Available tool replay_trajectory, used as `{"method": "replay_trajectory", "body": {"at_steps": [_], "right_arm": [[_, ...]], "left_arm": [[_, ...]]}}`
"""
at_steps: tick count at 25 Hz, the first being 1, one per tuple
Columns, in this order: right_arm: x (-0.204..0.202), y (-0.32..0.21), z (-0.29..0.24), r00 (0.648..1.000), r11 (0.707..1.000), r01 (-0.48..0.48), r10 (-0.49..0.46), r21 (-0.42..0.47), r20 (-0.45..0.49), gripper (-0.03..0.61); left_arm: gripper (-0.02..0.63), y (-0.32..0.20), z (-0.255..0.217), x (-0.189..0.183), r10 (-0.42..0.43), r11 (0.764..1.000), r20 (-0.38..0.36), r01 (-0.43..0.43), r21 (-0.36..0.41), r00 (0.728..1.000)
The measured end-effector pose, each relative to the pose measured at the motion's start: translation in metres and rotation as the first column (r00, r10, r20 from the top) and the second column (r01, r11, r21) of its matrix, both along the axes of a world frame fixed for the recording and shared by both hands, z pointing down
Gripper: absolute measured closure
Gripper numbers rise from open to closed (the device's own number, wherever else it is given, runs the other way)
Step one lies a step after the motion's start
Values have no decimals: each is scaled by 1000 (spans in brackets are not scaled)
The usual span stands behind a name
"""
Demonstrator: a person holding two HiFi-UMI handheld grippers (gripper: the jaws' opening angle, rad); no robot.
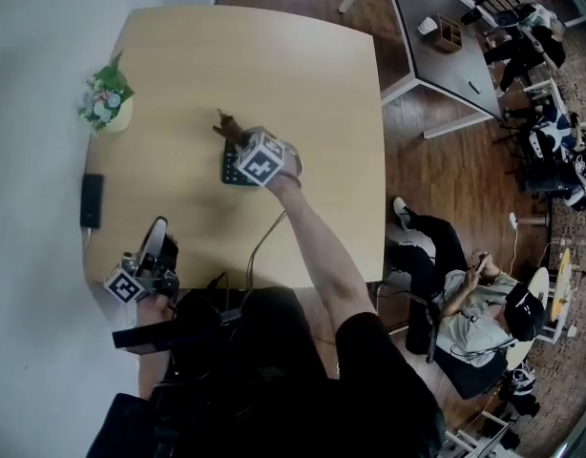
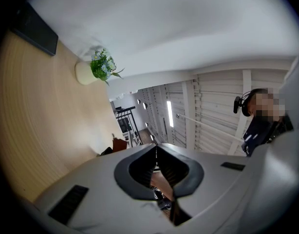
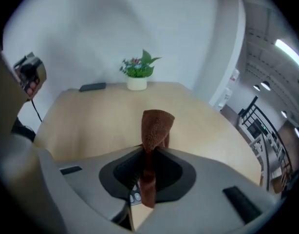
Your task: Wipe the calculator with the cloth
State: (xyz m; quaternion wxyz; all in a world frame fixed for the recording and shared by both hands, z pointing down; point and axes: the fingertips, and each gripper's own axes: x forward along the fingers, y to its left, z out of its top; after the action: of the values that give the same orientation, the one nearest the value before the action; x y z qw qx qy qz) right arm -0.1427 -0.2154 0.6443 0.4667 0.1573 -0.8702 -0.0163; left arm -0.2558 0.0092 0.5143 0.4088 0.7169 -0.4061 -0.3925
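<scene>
Pinching a rust-brown terry cloth (image 3: 157, 126), folded, poking past the tips, right gripper (image 3: 148, 155) clamped on it, dark calculator (image 1: 233, 172) flat on the pale table (image 1: 312, 84) just beneath that gripper, left gripper (image 2: 156, 147) closed on nothing, well apart.

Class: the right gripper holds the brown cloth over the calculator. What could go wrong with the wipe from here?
1. The cloth is pinched as a narrow strip in the jaws of the right gripper, so hard jaws rather than fabric might press the keys of the calculator.
2. The left gripper sits shut at the near edge of the table, not steadying the calculator, which may slide when wiped.
</scene>
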Motion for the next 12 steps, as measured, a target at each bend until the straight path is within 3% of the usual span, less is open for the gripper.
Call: {"method": "replay_trajectory", "body": {"at_steps": [4,12], "right_arm": [[-6,42,53,978,989,137,-143,-52,-152,548],[5,137,70,966,960,184,-215,-209,-140,548]], "left_arm": [[621,1,-1,-2,-12,1000,12,12,3,1000],[621,2,4,-6,3,1000,17,-2,-27,1000]]}}
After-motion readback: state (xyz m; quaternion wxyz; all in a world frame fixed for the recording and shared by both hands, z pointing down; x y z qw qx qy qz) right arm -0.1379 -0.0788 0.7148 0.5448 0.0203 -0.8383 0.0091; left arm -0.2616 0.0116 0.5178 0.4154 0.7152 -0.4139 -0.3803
